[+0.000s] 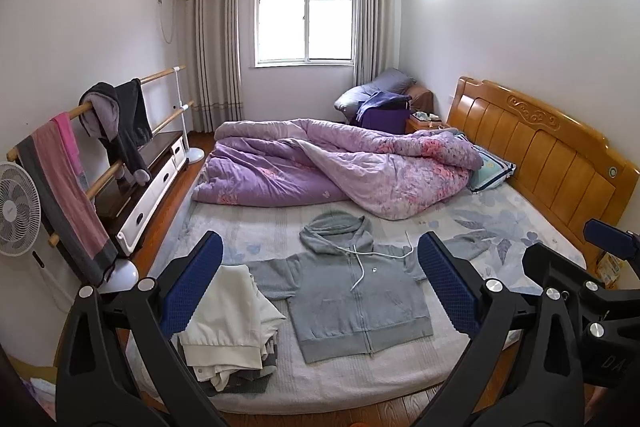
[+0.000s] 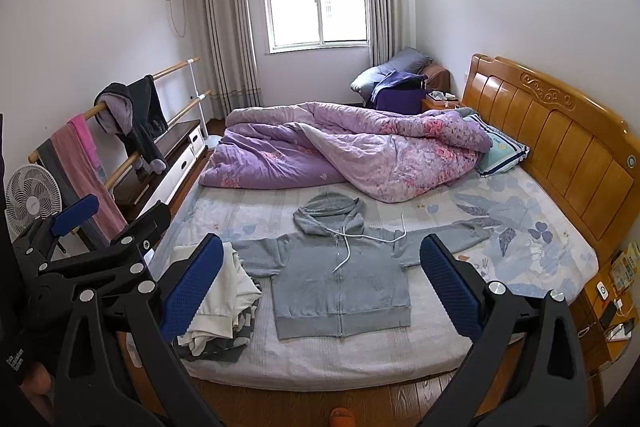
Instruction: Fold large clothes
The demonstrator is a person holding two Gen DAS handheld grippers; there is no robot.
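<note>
A grey zip hoodie [image 1: 352, 291] lies flat, front up, on the bed, hood toward the far side and sleeves spread; it also shows in the right wrist view [image 2: 340, 283]. My left gripper [image 1: 320, 283] is open and empty, held above the near edge of the bed, well short of the hoodie. My right gripper [image 2: 322, 283] is open and empty too, at about the same height. The right gripper shows at the right edge of the left wrist view [image 1: 576, 267], and the left gripper at the left of the right wrist view [image 2: 104, 223].
A pile of white and grey clothes [image 1: 228, 323] sits on the bed's near left corner. A purple quilt [image 1: 332, 167] covers the far half. The wooden headboard [image 1: 540, 155] is at right. A clothes rail [image 1: 100, 131] and a fan [image 1: 16, 211] stand at left.
</note>
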